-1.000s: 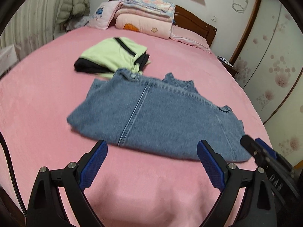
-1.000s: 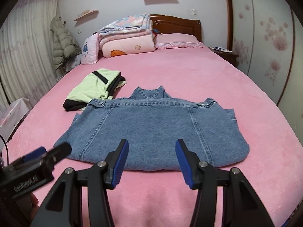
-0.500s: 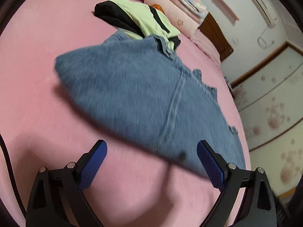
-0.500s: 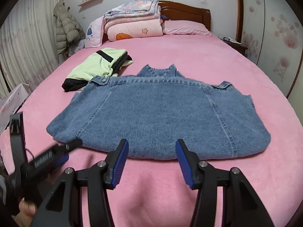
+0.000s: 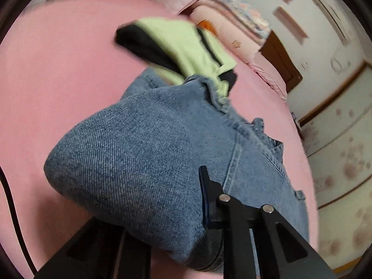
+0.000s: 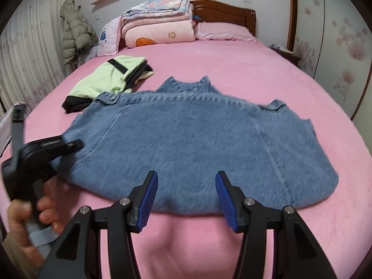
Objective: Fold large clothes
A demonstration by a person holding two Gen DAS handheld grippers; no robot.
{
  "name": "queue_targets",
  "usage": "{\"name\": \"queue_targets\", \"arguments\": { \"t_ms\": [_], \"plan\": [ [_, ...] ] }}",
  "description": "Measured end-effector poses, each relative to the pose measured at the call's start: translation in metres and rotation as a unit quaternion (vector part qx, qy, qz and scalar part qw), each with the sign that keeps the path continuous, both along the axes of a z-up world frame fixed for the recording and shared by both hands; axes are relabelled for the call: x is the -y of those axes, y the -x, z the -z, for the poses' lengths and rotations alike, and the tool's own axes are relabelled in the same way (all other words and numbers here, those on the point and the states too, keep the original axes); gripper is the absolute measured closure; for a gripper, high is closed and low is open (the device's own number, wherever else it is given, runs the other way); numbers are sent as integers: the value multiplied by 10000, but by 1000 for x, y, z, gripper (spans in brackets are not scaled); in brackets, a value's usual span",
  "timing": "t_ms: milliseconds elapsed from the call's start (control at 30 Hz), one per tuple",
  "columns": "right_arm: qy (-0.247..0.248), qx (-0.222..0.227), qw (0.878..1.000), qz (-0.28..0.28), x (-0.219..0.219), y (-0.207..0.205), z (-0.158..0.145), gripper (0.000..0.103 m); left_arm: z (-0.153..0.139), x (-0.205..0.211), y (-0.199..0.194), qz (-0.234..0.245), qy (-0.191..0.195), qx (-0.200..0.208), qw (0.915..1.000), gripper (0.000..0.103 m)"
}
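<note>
A blue denim jacket lies flat, back up, on the pink bed. In the left wrist view the jacket's near left corner fills the space between my left gripper's fingers; one finger lies on top, the other is hidden under the cloth. In the right wrist view the left gripper sits at that corner. My right gripper is open and empty, just in front of the jacket's near hem.
A folded light-green and black garment lies just behind the jacket's left shoulder. Folded quilts and pillows are stacked at the headboard. A wardrobe stands to the right, a hanging coat to the left.
My left gripper has swung left and pushed in onto the jacket's near left corner, its jaws narrowing around the cloth. My right gripper has moved closer to the hem and stays open.
</note>
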State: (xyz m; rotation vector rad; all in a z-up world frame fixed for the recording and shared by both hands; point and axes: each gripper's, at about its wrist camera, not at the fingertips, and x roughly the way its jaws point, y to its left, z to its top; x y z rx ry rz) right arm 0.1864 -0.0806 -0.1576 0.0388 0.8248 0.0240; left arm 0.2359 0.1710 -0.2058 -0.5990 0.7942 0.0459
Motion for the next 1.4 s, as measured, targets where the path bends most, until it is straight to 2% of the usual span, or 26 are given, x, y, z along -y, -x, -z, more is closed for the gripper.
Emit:
{"name": "queue_targets", "arguments": {
  "t_ms": [100, 167, 233, 333, 367, 433, 500, 600, 667, 800, 867, 967, 1033, 1133, 1200, 1300, 1400],
  "plan": [
    [571, 214, 9981, 123, -1, -15, -1, 52, -30, 20, 8, 120, -537, 414, 9976, 90],
    [734, 256, 9970, 63, -2, -26, 3, 52, -53, 37, 14, 253, -830, 741, 9935, 92],
    [748, 192, 9970, -41, -4, -39, 11, 62, -73, 54, 15, 426, -1039, 966, 9890, 92],
    [545, -526, 9964, -391, -8, -61, 44, 76, -93, 76, 15, 721, -1247, 1156, 9828, 92],
    [504, -657, 9956, -432, -9, -64, 52, 76, -99, 88, 14, 840, -1347, 1205, 9799, 92],
    [427, -605, 9962, -447, -7, -63, 56, 76, -111, 113, 15, 1065, -1682, 1427, 9695, 92],
    [201, -625, 9969, -430, -1, -62, 55, 75, -120, 135, 14, 1263, -1855, 1568, 9618, 92],
    [-488, -722, 9955, -376, 22, -57, 48, 76, -134, 178, 11, 1678, -2010, 1729, 9495, 92],
    [-678, -596, 9957, -204, 41, -46, 36, 77, -138, 210, 9, 1969, -2082, 1784, 9413, 92],
    [-594, -247, 9970, 438, 95, -7, 13, 77, -127, 277, 9, 2565, -2195, 1773, 9244, 92],
    [-570, -236, 9952, 765, 123, 12, 10, 77, -109, 312, 8, 2892, -2195, 1673, 9166, 92],
    [-467, -380, 9916, 1147, 159, 38, 13, 77, -67, 360, 0, 3381, -2277, 1070, 9068, 91],
    [-271, -497, 9897, 1316, 173, 51, 17, 77, -30, 386, -2, 3605, -2565, 539, 8952, 90],
    [-221, -634, 9866, 1488, 188, 67, 23, 77, -9, 398, 5, 3597, -2856, 466, 8870, 90],
    [-267, -680, 9849, 1571, 194, 74, 25, 77, -12, 399, 5, 3605, -2793, 522, 8884, 90],
    [-361, -634, 9837, 1641, 198, 79, 24, 77, -25, 391, 4, 3614, -2440, 523, 8984, 90],
    [-349, -503, 9837, 1692, 200, 78, 19, 77, -36, 387, 7, 3608, -2343, 657, 9003, 90]
  ]
}}
